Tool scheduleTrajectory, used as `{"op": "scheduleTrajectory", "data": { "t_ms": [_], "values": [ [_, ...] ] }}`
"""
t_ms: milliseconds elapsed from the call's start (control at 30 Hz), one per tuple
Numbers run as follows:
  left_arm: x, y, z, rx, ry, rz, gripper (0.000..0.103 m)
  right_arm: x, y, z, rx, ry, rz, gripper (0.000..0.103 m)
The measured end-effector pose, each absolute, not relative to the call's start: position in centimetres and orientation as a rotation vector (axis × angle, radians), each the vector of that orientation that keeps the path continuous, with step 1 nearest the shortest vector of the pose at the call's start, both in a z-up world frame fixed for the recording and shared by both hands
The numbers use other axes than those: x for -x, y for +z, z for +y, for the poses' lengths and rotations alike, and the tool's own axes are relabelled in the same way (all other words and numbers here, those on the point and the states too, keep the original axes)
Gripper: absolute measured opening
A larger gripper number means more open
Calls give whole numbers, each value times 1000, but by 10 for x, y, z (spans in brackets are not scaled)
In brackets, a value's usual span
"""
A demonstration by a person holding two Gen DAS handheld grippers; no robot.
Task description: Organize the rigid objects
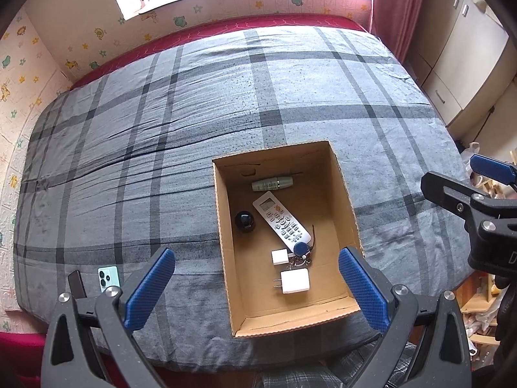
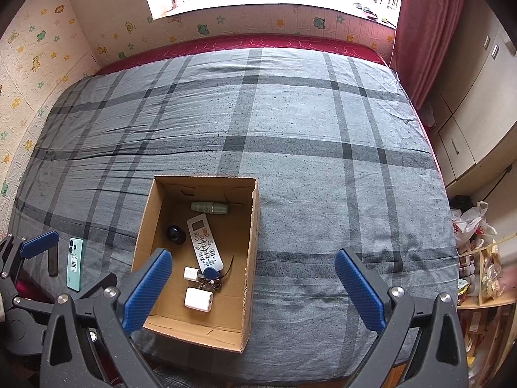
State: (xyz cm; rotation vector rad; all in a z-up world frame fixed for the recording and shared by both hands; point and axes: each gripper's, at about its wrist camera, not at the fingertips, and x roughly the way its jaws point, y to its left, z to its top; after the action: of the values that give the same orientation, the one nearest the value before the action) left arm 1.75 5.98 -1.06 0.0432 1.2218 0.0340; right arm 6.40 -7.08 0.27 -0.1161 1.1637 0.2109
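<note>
An open cardboard box (image 1: pixel 350 213) (image 2: pixel 250 236) sits on the bed near its front edge. In it lie a white remote (image 1: pixel 281 221) (image 2: pixel 204 242), a green tube (image 1: pixel 272 183) (image 2: pixel 209 207), a black round object (image 1: pixel 244 220) (image 2: pixel 175 233), two white chargers (image 1: pixel 294 280) (image 2: pixel 198 299) and a blue key fob with keys (image 1: pixel 301 249) (image 2: pixel 211 273). A teal phone (image 1: pixel 109 277) (image 2: pixel 74 264) and a dark flat object (image 1: pixel 76 284) (image 2: pixel 53 264) lie on the bed left of the box. My left gripper (image 1: pixel 257 287) is open above the box's near end. My right gripper (image 2: pixel 253 289) is open and empty, over the box's right wall.
The grey plaid bedcover (image 2: pixel 307 148) spreads wide behind and right of the box. A wall with stickers runs along the left and far side. Cabinets (image 2: pixel 468 97) and cluttered shelves with bags (image 2: pixel 478 258) stand at the right.
</note>
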Motion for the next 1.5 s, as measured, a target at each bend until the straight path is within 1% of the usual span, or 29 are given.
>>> {"op": "scheduleTrajectory", "data": {
  "t_ms": [1067, 1500],
  "values": [
    [-23, -13, 63, -37, 37, 1219, 103, -69, 2, -66, 125, 217, 1166, 103],
    [-19, -7, 64, -33, 24, 1189, 103, -62, 3, -65, 143, 207, 1152, 103]
  ]
}}
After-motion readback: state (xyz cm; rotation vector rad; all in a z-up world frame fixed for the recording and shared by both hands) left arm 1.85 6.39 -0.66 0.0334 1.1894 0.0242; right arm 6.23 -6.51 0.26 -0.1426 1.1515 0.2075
